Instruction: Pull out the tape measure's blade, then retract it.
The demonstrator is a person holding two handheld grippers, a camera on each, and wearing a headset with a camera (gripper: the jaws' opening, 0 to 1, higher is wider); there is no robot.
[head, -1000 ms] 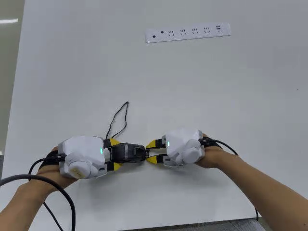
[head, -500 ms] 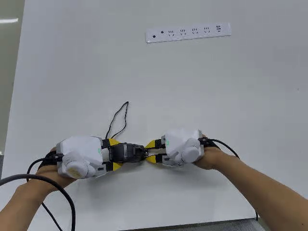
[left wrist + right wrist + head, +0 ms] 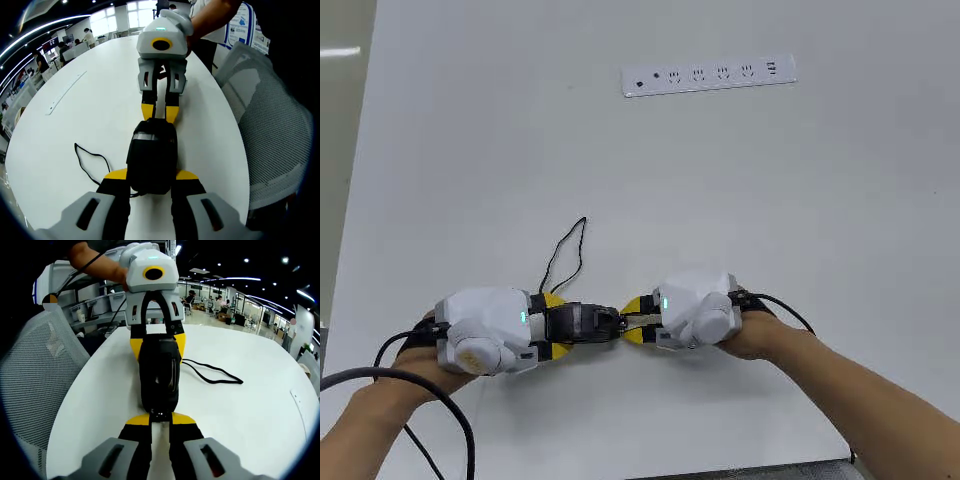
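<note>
The black tape measure (image 3: 582, 321) lies flat on the white table (image 3: 720, 200), and my left gripper (image 3: 560, 323) is shut on its case from the left. In the left gripper view the case (image 3: 152, 152) sits between the yellow-tipped jaws of the left gripper (image 3: 151, 175). My right gripper (image 3: 632, 320) faces it from the right, shut on the blade's end (image 3: 159, 415) right at the case mouth. In the right gripper view the right gripper (image 3: 160, 419) pinches just below the case (image 3: 159, 371). Hardly any blade is out. A black wrist cord (image 3: 565, 255) trails from the case.
A white power strip (image 3: 708, 73) lies at the far side of the table. A black cable (image 3: 430, 390) runs off the left gripper near the table's front edge. A mesh chair (image 3: 270, 145) stands beside the table.
Hardly anything: the picture has shifted a little. Both grippers keep their hold, and the tape measure stays between them.
</note>
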